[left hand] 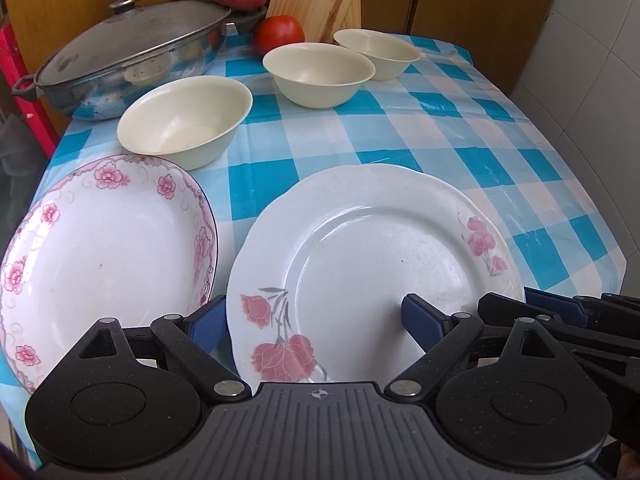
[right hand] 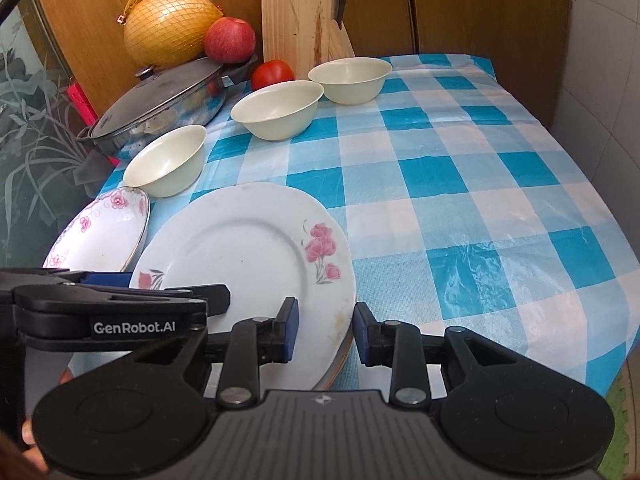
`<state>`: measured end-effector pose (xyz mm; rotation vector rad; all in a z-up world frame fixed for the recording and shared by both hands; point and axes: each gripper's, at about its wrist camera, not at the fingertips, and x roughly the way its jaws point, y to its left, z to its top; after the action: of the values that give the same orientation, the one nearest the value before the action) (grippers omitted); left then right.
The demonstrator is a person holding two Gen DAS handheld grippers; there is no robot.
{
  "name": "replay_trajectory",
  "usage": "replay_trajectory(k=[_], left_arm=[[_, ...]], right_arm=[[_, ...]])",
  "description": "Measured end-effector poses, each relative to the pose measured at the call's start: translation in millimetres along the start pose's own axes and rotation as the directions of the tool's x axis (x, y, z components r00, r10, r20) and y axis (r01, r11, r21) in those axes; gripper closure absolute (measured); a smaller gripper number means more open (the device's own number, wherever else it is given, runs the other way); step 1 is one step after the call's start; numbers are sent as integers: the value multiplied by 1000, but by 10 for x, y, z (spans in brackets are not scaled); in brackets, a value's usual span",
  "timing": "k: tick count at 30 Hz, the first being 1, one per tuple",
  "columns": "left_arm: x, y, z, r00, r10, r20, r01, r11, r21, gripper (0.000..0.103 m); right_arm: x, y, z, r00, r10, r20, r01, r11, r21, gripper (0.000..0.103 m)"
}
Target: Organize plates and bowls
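Bowls (right hand: 276,108) ahead of my tongs are unstacked; right tongs (right hand: 326,330) half-spread around the flat plate (right hand: 248,248) rim, left tongs (left hand: 312,320) spread wide over it.

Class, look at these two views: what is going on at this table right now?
A person holds two grippers at the near rim of the large flowered plate. The right gripper straddles that rim with its fingers apart, not pressing on it. The left gripper stands wide open over the same plate. The pink-rimmed plate and three cream bowls sit untouched.
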<state>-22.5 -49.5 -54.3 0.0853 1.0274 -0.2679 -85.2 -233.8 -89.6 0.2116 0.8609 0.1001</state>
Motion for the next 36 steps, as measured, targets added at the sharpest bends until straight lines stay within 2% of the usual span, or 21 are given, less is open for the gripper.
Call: replay_trajectory(k=[21,28,31,34,36], left_arm=[[-20,-11,-18,1000,24,9,-25,999,47,12],[-21,-31,-20,999,31,11,-32,998,62,12],[-25,-23,-23,1000,28,11,-28,998,61,12],[-25,-20,-23,1000,27,11,-28,998,61,12],[-27,-18,-23,999,31,11,-32,998,62,13]], right_arm=[[-31,126,-76,999,-37,8,38,996,-86,68],[-47,279,-159,994,-96,47,104,975,-198,68],[-67,266,-152,995,-85,55,94,978,-187,68],[-125,296,-146,997,-17,69,30,981,-193,68],[-127,348,-162,997,-27,78,44,976,-213,68]])
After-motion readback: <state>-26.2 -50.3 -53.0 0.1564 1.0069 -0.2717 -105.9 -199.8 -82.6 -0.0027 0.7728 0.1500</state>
